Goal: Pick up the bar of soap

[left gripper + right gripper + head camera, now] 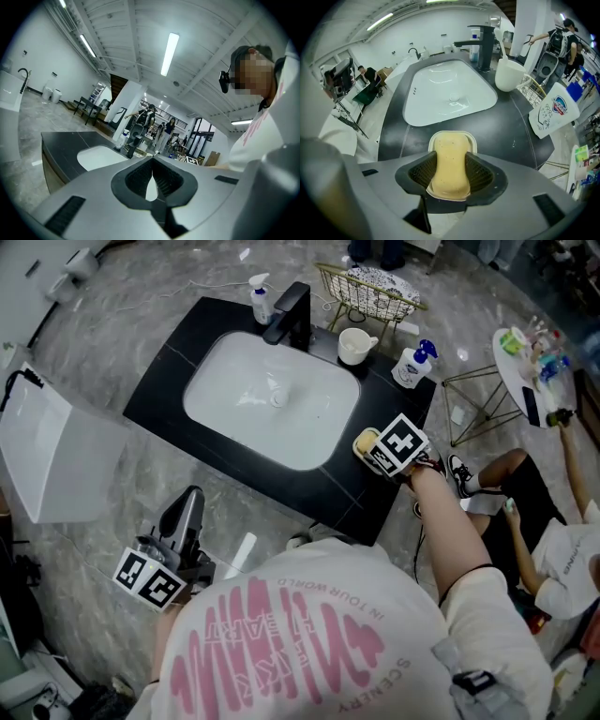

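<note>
A yellow bar of soap [450, 164] lies in a pale soap dish [453, 133] on the front right part of a black desk [169, 381], just beside the white sink basin [234, 371]. The right claw [450, 159] reaches down over the dish with one ribbed pad on each long side of the bar, clenched against it, while the soap sits in the dish.

At the back of the desk stand a black faucet [291, 315], a white cup [354, 345], a white pump bottle [412, 367] with a blue head, and a gold wire basket [328, 277] holding a speckled dish.

From the head view, the soap is mostly hidden under the right claw's marker cube [398, 444]; only the right gripper view shows the bar between the pads.

The left claw [187, 507] hangs well apart from the desk, low at the person's left side over the grey floor [94, 549]. The left gripper view shows its pads pressed together with nothing between them, pointing up toward a ceiling strip light [168, 54].
</note>
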A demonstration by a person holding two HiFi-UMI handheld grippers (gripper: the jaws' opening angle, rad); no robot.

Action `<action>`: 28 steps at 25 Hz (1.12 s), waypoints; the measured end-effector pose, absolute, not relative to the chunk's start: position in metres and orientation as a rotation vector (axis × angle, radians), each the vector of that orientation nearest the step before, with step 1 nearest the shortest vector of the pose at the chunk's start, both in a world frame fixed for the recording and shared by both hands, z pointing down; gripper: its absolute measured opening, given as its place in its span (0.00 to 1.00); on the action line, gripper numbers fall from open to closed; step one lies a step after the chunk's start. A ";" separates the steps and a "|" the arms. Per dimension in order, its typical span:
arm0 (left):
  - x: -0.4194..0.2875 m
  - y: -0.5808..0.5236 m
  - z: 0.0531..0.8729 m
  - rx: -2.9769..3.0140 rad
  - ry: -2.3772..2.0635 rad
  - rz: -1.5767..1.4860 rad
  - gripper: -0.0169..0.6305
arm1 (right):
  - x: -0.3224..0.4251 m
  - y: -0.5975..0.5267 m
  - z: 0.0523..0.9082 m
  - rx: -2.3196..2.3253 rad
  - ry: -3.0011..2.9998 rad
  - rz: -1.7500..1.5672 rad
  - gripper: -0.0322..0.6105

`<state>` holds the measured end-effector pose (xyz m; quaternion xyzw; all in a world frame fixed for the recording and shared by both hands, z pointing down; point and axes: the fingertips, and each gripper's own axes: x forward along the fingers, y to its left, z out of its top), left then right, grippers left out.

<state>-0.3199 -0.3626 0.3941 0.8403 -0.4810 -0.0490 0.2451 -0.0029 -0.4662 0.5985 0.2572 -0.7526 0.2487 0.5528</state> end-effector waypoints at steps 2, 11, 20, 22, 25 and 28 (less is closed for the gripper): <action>-0.323 -0.361 0.392 2.294 -1.320 -0.145 0.04 | -0.001 -0.467 0.596 0.639 -1.792 0.597 0.35; -0.325 -0.356 0.388 2.296 -1.339 -0.161 0.04 | 0.011 -0.475 0.552 0.887 -1.993 0.714 0.35; -0.297 -0.368 0.371 2.370 -1.245 -0.187 0.04 | 0.023 -0.462 0.479 1.134 -2.401 1.011 0.34; -0.288 -0.373 0.367 2.394 -1.218 -0.186 0.04 | 0.027 -0.460 0.457 1.181 -2.520 1.114 0.34; -0.273 -0.379 0.364 2.426 -1.173 -0.187 0.04 | 0.030 -0.457 0.418 1.221 -2.726 1.175 0.35; -0.258 -0.387 0.362 2.422 -1.130 -0.228 0.04 | 0.032 -0.445 0.387 1.221 -2.898 1.136 0.34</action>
